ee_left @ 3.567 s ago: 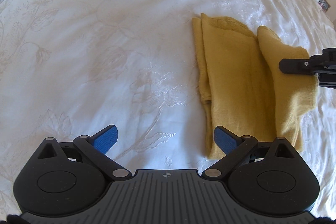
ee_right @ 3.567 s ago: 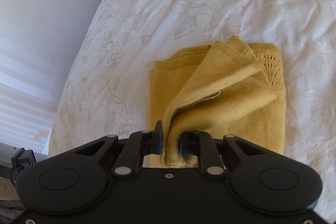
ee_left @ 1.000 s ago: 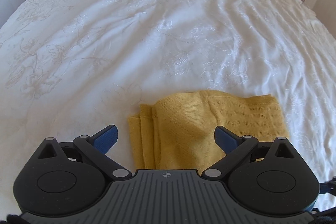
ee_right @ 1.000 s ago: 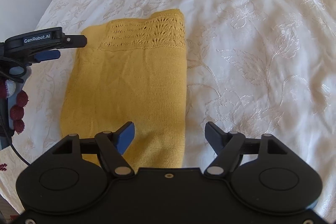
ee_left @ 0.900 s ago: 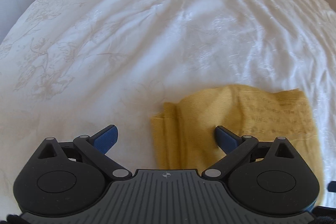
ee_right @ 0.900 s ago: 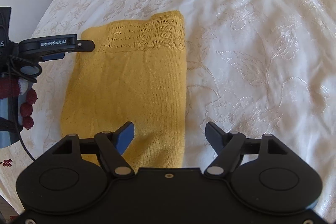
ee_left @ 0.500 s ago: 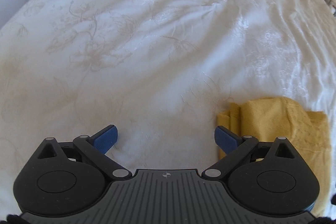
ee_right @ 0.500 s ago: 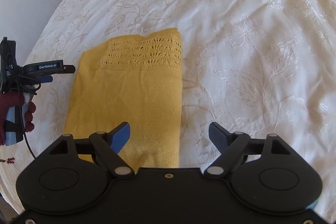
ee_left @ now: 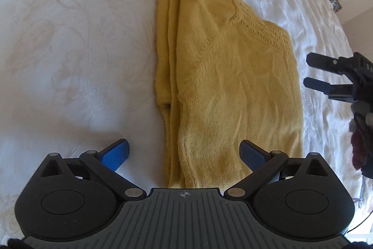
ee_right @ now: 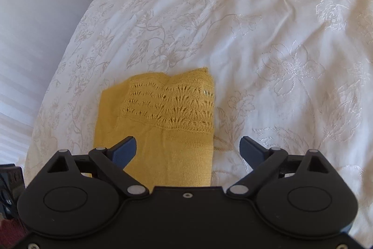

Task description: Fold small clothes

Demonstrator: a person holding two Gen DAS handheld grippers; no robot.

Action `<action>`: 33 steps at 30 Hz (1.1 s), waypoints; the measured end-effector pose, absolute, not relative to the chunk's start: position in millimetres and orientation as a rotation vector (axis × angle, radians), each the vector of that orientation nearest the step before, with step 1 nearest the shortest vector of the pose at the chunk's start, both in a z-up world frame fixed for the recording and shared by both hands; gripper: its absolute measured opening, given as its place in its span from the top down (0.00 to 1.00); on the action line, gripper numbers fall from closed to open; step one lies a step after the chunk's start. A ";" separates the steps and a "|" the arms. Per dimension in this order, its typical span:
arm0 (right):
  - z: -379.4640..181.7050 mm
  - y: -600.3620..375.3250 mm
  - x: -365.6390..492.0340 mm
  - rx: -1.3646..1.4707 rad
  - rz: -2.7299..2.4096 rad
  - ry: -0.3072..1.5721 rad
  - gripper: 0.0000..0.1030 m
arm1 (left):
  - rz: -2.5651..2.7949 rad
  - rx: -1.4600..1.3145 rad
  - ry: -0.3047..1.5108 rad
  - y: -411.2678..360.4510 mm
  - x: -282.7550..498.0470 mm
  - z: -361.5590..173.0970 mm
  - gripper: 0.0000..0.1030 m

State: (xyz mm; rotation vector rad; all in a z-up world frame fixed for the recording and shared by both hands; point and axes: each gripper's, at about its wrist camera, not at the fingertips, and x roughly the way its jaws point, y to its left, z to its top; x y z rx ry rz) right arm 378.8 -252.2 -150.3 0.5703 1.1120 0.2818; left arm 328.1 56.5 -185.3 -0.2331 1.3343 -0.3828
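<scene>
— Sweater?
— Mustard knit, folded flat on the white bed, centre frame; lacy band at its far end.
— Tools?
— Left tool spread wide, straddling its near edge, empty. Right tool equally wide, gripping nothing.

bedspread left of sweater: bare | right side: right tongs just beside

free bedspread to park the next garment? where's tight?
Bare bedspread left of the folded yellow knit, and a wide patch off its lace end in the right wrist view. Tight along the knit's right edge, where the right gripper hovers, jaws open.
</scene>
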 end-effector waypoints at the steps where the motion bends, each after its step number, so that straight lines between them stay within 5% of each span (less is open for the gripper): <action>1: -153.1 -252.1 382.0 0.580 0.291 1.117 0.06 | -0.388 -0.227 1.333 53.6 329.5 -188.0 0.00; 30: -203.4 -239.9 429.8 0.770 0.525 1.144 0.01 | -0.525 -0.395 1.311 27.9 349.0 -204.0 0.02; 32: -202.4 -240.0 429.9 0.773 0.525 1.142 0.02 | -0.529 -0.383 1.308 25.9 349.9 -203.3 0.16; 33: -201.9 -240.4 429.8 0.774 0.520 1.143 0.17 | -0.528 -0.402 1.302 26.2 351.5 -203.7 0.48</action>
